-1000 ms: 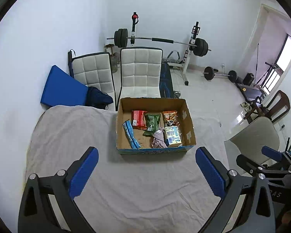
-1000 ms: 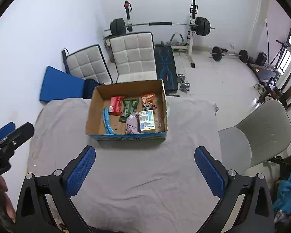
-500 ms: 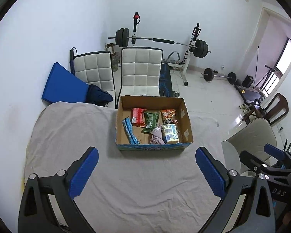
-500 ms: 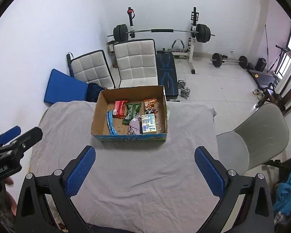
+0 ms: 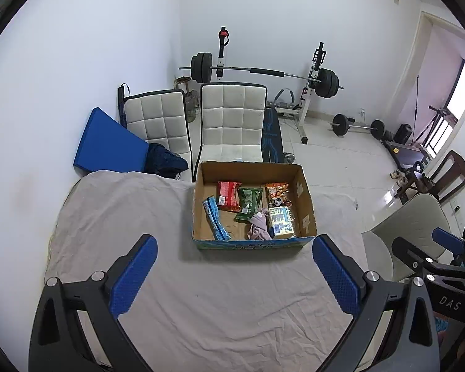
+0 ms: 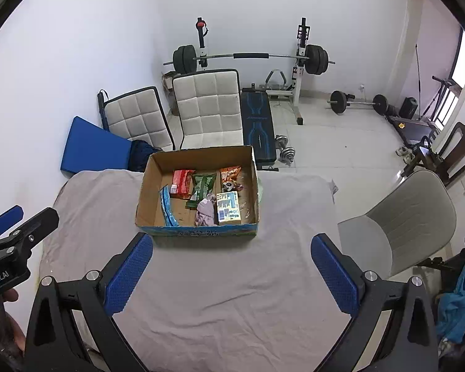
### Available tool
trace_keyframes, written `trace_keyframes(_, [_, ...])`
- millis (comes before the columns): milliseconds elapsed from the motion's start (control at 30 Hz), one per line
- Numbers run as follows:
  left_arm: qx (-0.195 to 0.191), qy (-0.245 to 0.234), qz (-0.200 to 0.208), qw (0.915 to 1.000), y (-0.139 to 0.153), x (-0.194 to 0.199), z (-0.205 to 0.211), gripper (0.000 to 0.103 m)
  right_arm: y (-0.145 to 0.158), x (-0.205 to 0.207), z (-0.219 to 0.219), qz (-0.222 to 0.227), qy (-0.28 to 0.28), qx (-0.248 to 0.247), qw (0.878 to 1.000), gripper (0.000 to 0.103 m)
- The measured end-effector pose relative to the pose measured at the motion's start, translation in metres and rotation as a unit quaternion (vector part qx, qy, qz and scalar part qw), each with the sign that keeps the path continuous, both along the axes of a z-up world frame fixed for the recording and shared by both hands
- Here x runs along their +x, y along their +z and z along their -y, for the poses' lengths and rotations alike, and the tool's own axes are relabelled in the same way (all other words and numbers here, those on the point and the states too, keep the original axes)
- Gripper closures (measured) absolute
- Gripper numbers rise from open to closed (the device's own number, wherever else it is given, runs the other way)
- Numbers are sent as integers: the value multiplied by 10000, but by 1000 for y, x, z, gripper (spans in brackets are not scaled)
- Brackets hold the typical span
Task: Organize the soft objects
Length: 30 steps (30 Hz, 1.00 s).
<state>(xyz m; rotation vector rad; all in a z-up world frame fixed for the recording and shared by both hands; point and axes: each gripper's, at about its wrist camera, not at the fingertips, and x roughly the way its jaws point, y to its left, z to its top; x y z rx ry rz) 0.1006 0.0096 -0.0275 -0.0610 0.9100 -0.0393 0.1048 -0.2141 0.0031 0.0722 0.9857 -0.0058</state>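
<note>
Soft cloth point(image 5: 259, 225): pinkish-lilac, crumpled, lying in the cardboard box point(image 5: 307, 200) near its front wall, between the green packet point(image 5: 248, 200) and the yellow carton point(image 5: 281, 223).
Other contents: red packet point(image 5: 228, 194), orange snack bag point(image 5: 277, 192), blue wrapper point(image 5: 215, 218) leaning along the left side; labels too small to read.
Box: open-topped, on the grey-sheeted worktop point(image 5: 124, 217), towards its far edge.
Left gripper point(image 5: 235, 276): jaws spread wide, empty, held above the sheet short of the box.
Right gripper point(image 6: 231, 274): jaws likewise spread, empty, well apart from the box.
Beyond: two white quilted chairs point(image 5: 232, 117), barbell rack point(image 5: 263, 71).
</note>
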Motion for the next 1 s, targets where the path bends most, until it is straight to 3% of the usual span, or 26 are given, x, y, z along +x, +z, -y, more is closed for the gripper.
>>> trace_keyframes(1000, [146,70,92,9998,-1,-3,-2,0,14,-4,2,204,82,-64,9997,0])
